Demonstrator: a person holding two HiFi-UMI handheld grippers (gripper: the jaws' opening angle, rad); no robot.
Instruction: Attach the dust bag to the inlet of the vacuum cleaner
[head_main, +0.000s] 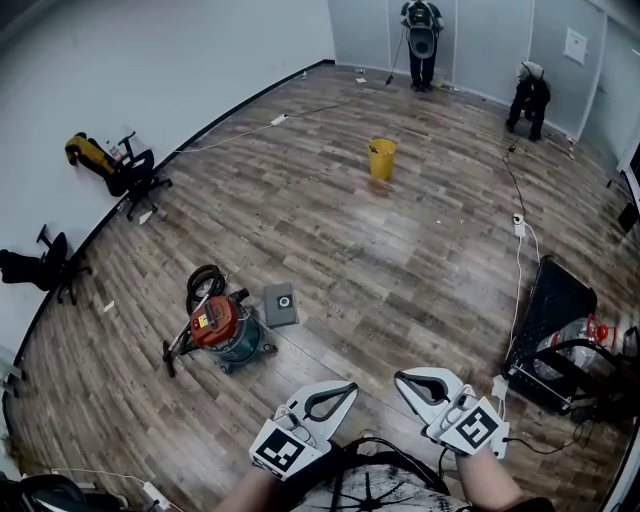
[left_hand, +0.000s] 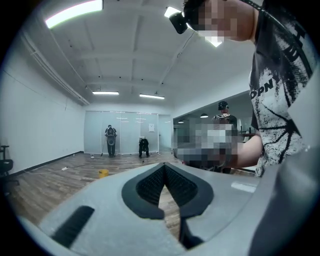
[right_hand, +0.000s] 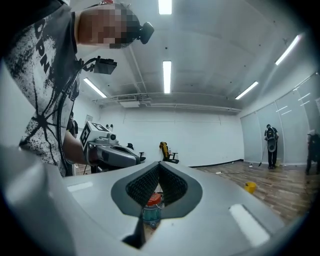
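**On the plank floor (head_main: 420, 270): a vacuum cleaner (head_main: 222, 335) and a yellow bucket (head_main: 381, 158)**

The vacuum cleaner stands at ten o'clock of the left gripper (head_main: 343, 392) and right gripper (head_main: 407, 381), well apart from them. Both are closed on nothing. A flat grey square (head_main: 280, 303) lies just beside the vacuum cleaner. The bucket sits at twelve o'clock, toward the white walls (head_main: 200, 50)

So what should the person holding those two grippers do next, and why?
Probably step toward the vacuum cleaner and open one gripper for the flat grey pad beside it, likely the dust bag. Both the left gripper and right gripper are shut, empty, and well short of it.
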